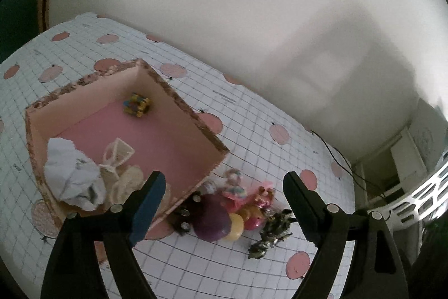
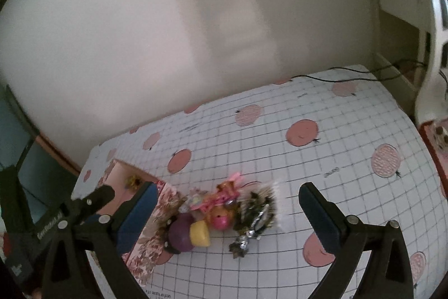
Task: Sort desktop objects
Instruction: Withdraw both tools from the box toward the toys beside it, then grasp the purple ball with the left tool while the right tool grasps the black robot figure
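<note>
A pink-lined box (image 1: 179,102) with floral outer walls stands on the table; it also shows in the right wrist view (image 2: 151,240). Inside lie crumpled white paper (image 1: 72,173), cream woven items (image 1: 126,175) and a small yellow toy (image 1: 137,104). Beside the box sits a pile: a purple and yellow ball toy (image 1: 217,224) (image 2: 190,236), a pink doll toy (image 1: 257,201) (image 2: 221,203) and dark foil-wrapped candies (image 1: 273,231) (image 2: 254,217). My left gripper (image 1: 224,209) is open above the pile. My right gripper (image 2: 226,217) is open above the same pile, empty.
The table has a white grid cloth with pink fruit prints (image 2: 302,133). A black cable (image 2: 336,79) runs along the far edge by the wall. A white lattice chair (image 1: 420,198) stands at the right. My left gripper's body (image 2: 56,217) shows in the right wrist view.
</note>
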